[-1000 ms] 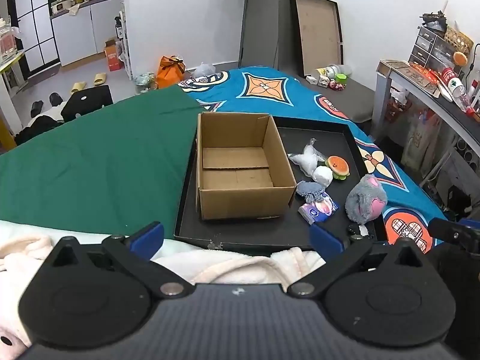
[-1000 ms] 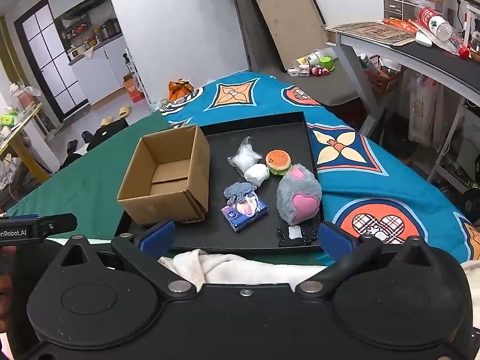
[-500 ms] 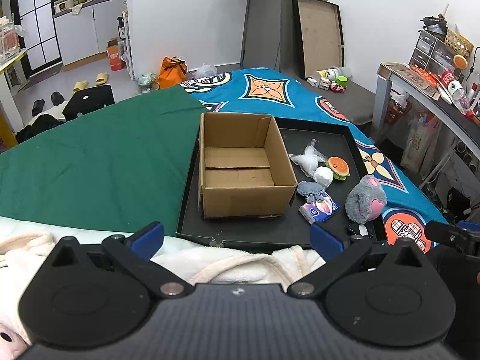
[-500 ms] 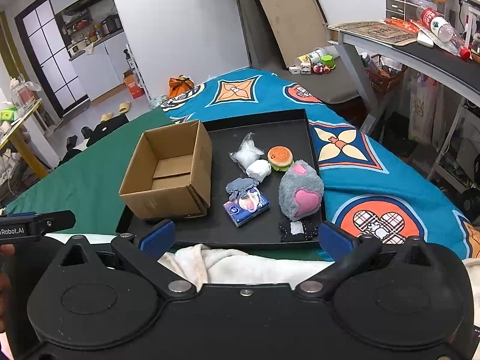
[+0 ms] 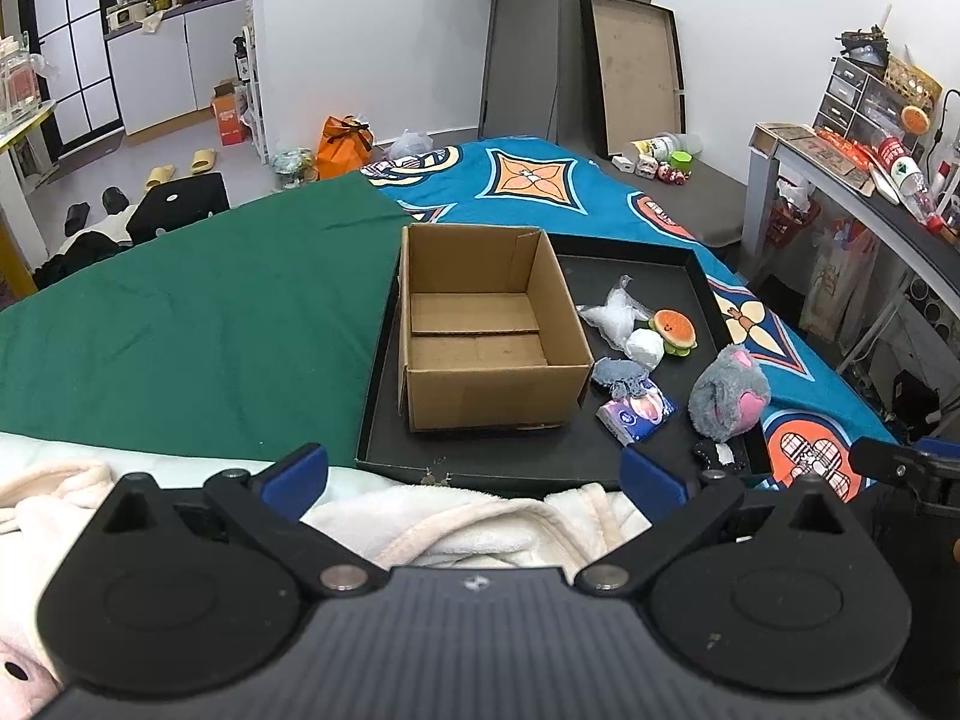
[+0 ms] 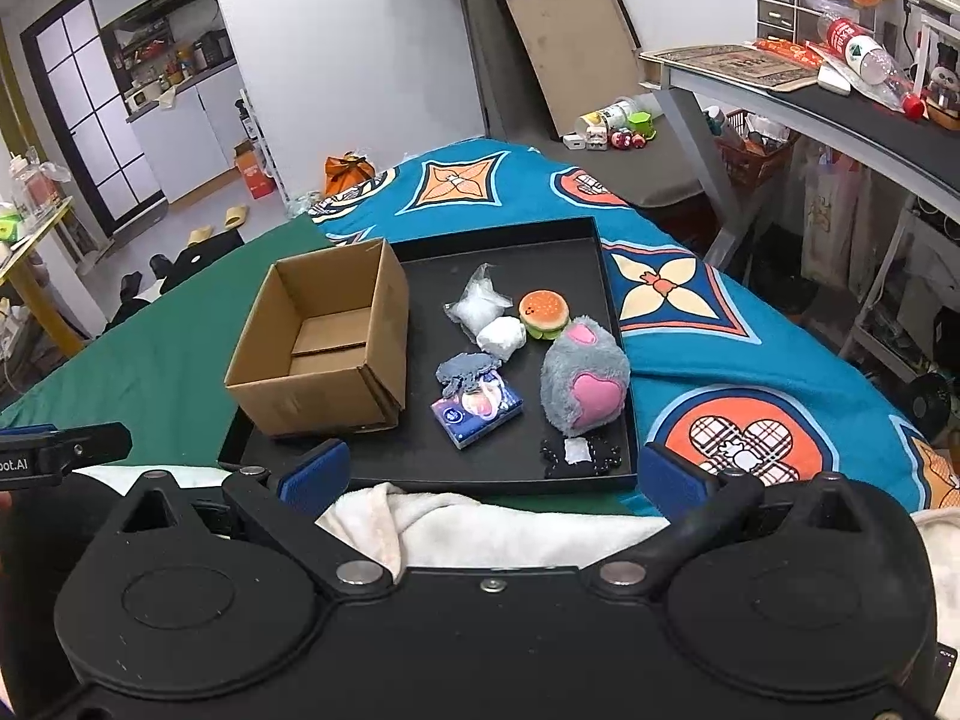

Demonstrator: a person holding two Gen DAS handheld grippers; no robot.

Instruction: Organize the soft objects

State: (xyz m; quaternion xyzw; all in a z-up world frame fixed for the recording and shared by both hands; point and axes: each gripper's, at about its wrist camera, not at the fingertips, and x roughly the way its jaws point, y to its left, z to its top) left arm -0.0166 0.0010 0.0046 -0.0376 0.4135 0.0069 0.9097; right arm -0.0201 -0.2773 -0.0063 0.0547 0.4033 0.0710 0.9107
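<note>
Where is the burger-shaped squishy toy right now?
The burger toy lies on the black tray, right of the cardboard box, touching the white ball and just beyond the grey plush.

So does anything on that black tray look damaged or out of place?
Mostly no. The cardboard box has a bent flap at its near right corner, and a grey cloth scrap lies half on the tissue pack. Nothing is spilled.
</note>
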